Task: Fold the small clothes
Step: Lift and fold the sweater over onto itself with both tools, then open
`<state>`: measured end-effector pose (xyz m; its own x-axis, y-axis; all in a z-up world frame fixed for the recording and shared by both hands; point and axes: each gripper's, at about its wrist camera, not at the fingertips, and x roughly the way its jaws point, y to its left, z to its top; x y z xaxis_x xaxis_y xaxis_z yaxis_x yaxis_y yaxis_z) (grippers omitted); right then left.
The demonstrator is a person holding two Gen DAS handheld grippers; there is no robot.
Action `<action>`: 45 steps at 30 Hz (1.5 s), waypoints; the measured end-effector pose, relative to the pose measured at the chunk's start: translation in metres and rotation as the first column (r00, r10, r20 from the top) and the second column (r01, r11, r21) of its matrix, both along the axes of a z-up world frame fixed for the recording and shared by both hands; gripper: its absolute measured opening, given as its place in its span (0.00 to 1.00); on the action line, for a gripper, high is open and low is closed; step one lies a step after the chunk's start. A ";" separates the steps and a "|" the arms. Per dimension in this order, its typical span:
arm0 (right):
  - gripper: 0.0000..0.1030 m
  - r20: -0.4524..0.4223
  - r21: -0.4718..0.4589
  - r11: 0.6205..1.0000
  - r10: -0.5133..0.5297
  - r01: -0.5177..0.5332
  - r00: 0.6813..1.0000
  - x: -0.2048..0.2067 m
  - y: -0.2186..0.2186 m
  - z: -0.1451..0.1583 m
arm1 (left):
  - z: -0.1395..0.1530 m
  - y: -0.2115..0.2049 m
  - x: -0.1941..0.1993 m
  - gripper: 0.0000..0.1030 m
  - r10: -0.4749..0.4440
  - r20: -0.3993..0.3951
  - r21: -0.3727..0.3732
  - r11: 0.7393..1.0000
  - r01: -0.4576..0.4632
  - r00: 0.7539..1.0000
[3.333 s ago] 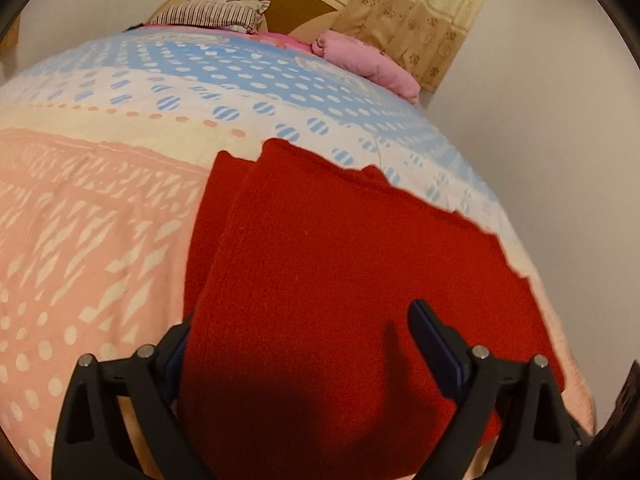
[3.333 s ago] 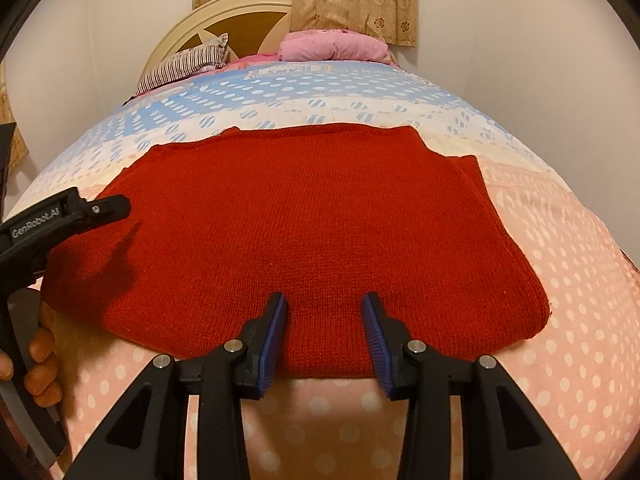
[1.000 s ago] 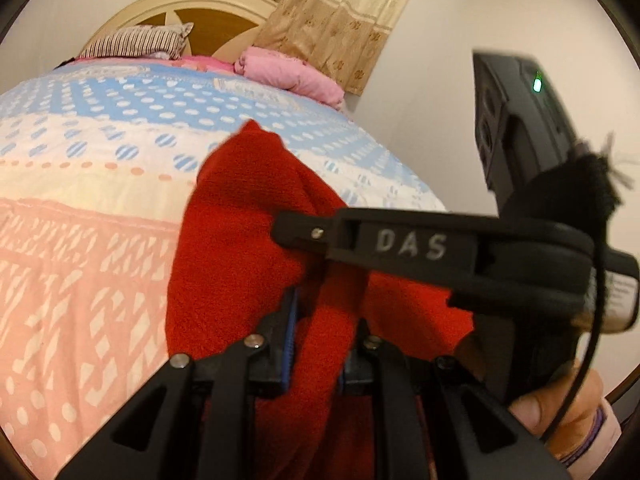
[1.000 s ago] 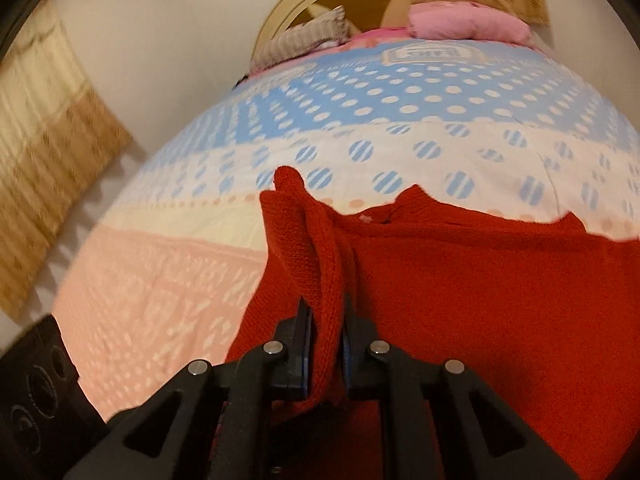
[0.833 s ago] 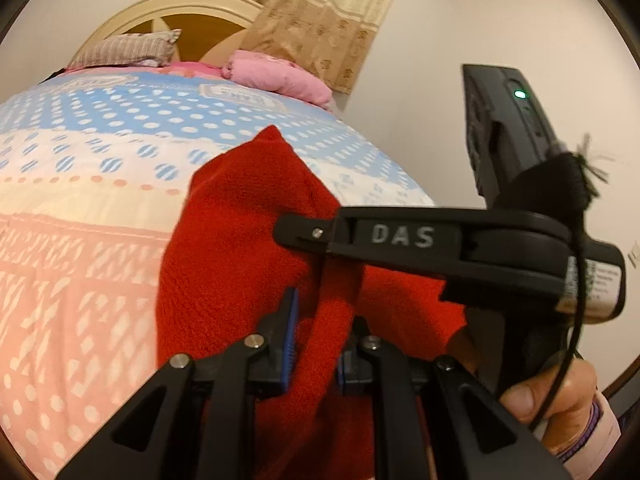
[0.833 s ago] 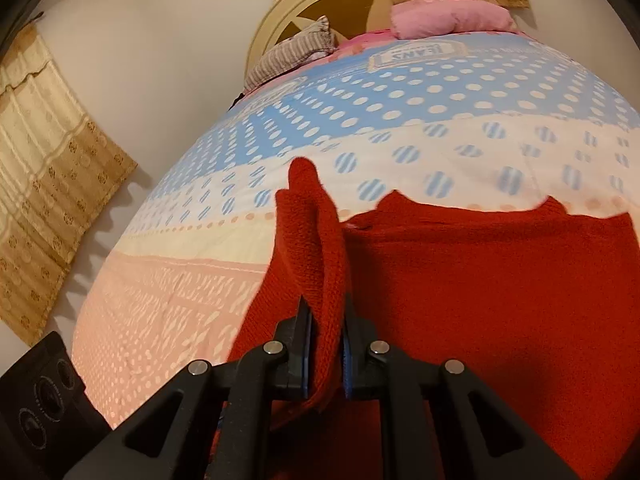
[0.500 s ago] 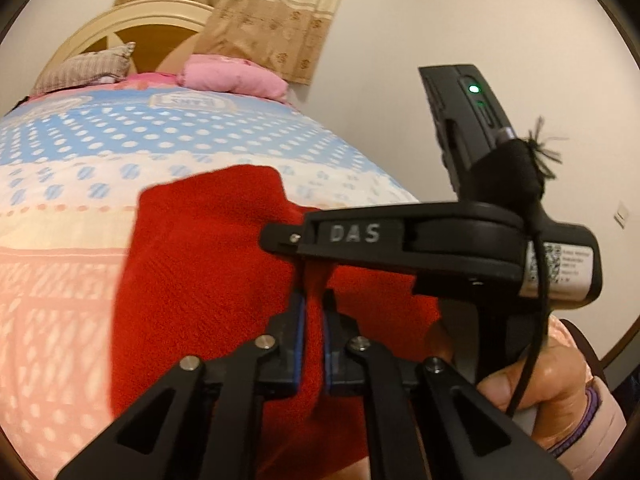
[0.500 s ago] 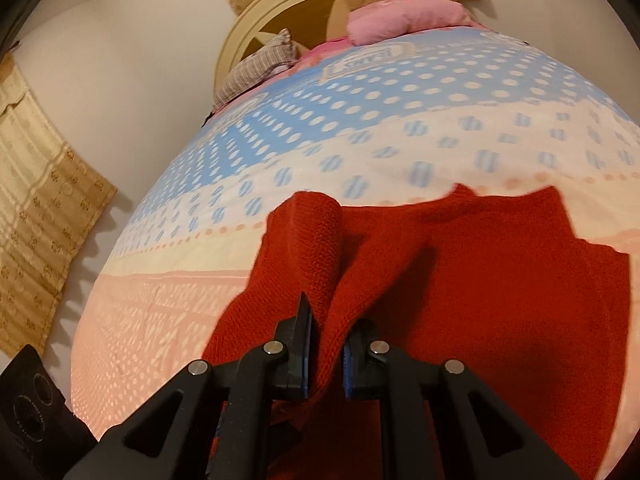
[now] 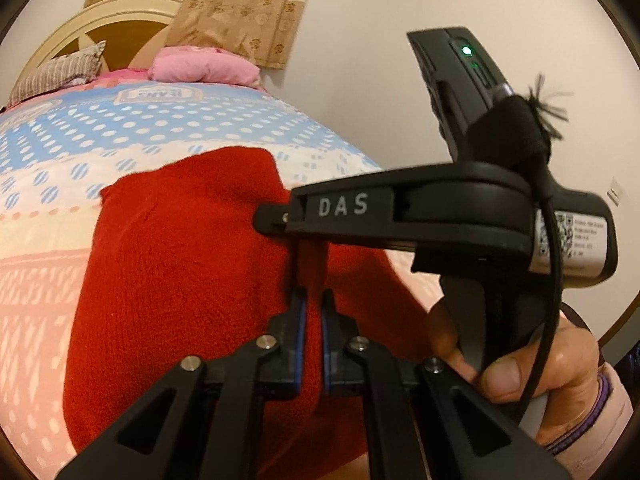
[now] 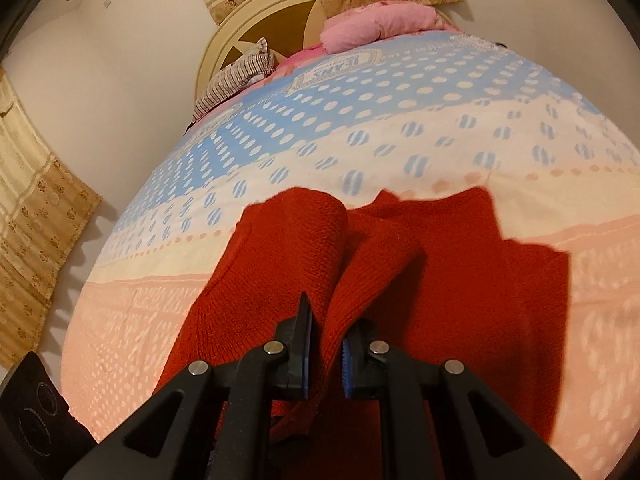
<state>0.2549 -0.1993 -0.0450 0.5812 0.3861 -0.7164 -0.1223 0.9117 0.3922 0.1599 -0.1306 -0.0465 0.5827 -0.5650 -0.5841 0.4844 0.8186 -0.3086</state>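
- Together, two hand-held grippers clamped one red sweater [image 9: 180, 280] above a bed, each set of jaws clenched on a pinched ridge of the knit.
- At the left gripper [image 9: 311, 312], a narrow strip of red fabric ran up between the blue-lined jaws, which pressed on it from both sides.
- At the right gripper [image 10: 325, 328], the jaws gripped a thicker fold that rose in a rounded hump just ahead of them.
- Beyond both folds, the rest of the sweater lay spread on the bedspread [image 10: 360, 120], across its peach and cream bands and short of the blue dotted one.
- Seen from the left camera, the right gripper's black body crossed the frame sideways, lettered "DAS", with a hand [image 9: 516, 368] wrapped around its handle.
- Farther back, a pink pillow [image 10: 376, 20] and a striped pillow [image 10: 236, 76] sat against the cream headboard [image 9: 100, 16], below beige curtains [image 9: 240, 4].
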 end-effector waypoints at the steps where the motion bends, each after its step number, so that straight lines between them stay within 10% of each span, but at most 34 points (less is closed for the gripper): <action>1: 0.10 0.003 -0.014 1.000 -0.003 0.003 1.000 0.000 -0.005 0.002 | 0.001 -0.005 0.002 0.07 -0.008 -0.001 -0.005 1.000 0.008 1.000; 16: 0.10 0.034 -0.213 0.977 -0.002 0.009 0.999 0.014 -0.054 0.021 | 0.003 -0.060 0.019 0.07 -0.081 -0.031 -0.055 0.995 0.079 0.996; 27: 0.10 -0.027 -0.216 0.975 -0.064 0.056 0.998 0.023 -0.090 -0.031 | -0.001 -0.066 0.001 0.08 -0.145 -0.040 0.022 0.989 0.146 0.989; 35: 0.29 0.053 -0.236 0.942 -0.231 0.237 0.972 -0.019 -0.111 0.004 | 0.022 0.038 -0.048 0.70 -0.113 0.001 -0.010 0.994 0.113 0.994; 45: 0.32 0.122 -0.165 0.975 -0.128 0.148 0.984 -0.128 -0.079 0.045 | -0.013 0.075 -0.063 0.70 0.051 -0.061 0.106 0.993 -0.044 0.997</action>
<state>0.1267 -0.2783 -0.0002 0.6992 0.1727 -0.6937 -0.0242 0.9755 0.2185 0.0964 -0.0558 -0.0596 0.5669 -0.4719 -0.6752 0.4264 0.8694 -0.2497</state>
